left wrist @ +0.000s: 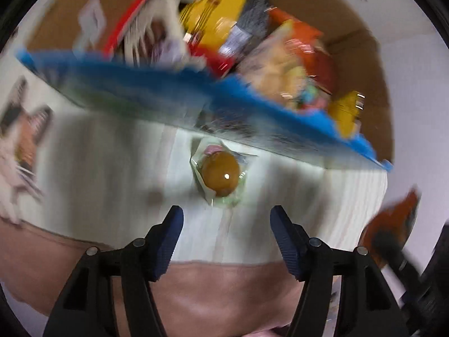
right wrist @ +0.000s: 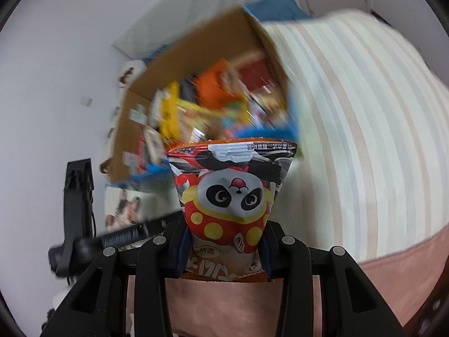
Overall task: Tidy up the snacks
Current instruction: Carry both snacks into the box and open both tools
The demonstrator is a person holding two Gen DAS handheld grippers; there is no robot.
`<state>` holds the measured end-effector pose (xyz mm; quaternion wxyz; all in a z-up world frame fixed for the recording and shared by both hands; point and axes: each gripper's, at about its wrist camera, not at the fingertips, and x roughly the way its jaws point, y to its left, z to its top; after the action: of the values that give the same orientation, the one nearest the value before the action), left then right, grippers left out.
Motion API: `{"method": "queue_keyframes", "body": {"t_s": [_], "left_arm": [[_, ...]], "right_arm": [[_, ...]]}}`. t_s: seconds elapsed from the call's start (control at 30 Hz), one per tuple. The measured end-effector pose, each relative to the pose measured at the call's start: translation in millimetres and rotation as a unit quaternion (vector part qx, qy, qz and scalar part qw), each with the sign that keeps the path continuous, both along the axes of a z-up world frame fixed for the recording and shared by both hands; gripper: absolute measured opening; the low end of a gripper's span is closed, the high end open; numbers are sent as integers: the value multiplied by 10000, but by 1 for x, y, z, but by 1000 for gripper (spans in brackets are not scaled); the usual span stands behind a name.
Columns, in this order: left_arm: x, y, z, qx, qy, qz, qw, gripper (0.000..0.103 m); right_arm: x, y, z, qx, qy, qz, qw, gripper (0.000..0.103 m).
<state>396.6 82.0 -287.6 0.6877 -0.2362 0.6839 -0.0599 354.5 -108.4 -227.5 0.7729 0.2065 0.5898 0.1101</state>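
A round brown bun in a clear wrapper (left wrist: 220, 174) lies on the pale striped cloth (left wrist: 112, 168), just ahead of my left gripper (left wrist: 226, 219). That gripper is open, its blue pads apart and touching nothing. Beyond the bun stands a cardboard box with a blue rim (left wrist: 157, 84), full of several snack packs. My right gripper (right wrist: 224, 238) is shut on a red and orange snack bag with a panda on it (right wrist: 231, 193), held up in front of the same box (right wrist: 202, 56). The same bag shows blurred at the right edge of the left wrist view as an orange bag (left wrist: 393, 224).
The striped cloth (right wrist: 350, 140) covers a surface with a pink edge (right wrist: 393, 275) below it. Printed packs or papers (left wrist: 19, 140) lie at the cloth's left. A black stand (right wrist: 77, 196) rises by the white wall on the left of the right wrist view.
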Motion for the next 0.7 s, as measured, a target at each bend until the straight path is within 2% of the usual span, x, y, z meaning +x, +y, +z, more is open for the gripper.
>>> {"method": "queue_keyframes", "body": {"t_s": [0.07, 0.17, 0.27, 0.3, 0.33, 0.43, 0.6, 0.7], "left_arm": [[6, -2, -11, 102, -47, 152, 9998, 62], [17, -14, -26, 331, -70, 110, 9994, 62], [26, -28, -35, 861, -175, -118, 9961, 62], [26, -32, -35, 962, -242, -169, 9949, 58], [25, -36, -36, 1076, -265, -276, 9935, 44], [15, -47, -32, 1275, -400, -566, 9894, 43], [-20, -51, -25, 1164, -376, -754, 9896, 42], [-36, -52, -5, 924, -461, -766, 9917, 42]], "right_arm": [[-6, -9, -18, -7, 187, -158, 9997, 42], [-12, -20, -35, -89, 346, -345, 9988, 42], [-16, -32, -44, -155, 458, -477, 9977, 42], [-17, -34, -44, -182, 461, -494, 9975, 42], [-18, -36, -44, -213, 459, -502, 9975, 42], [-18, -39, -42, -278, 416, -509, 9975, 42], [-18, -37, -33, -203, 312, -417, 9984, 42], [-14, -29, -23, -70, 242, -291, 9993, 42]]}}
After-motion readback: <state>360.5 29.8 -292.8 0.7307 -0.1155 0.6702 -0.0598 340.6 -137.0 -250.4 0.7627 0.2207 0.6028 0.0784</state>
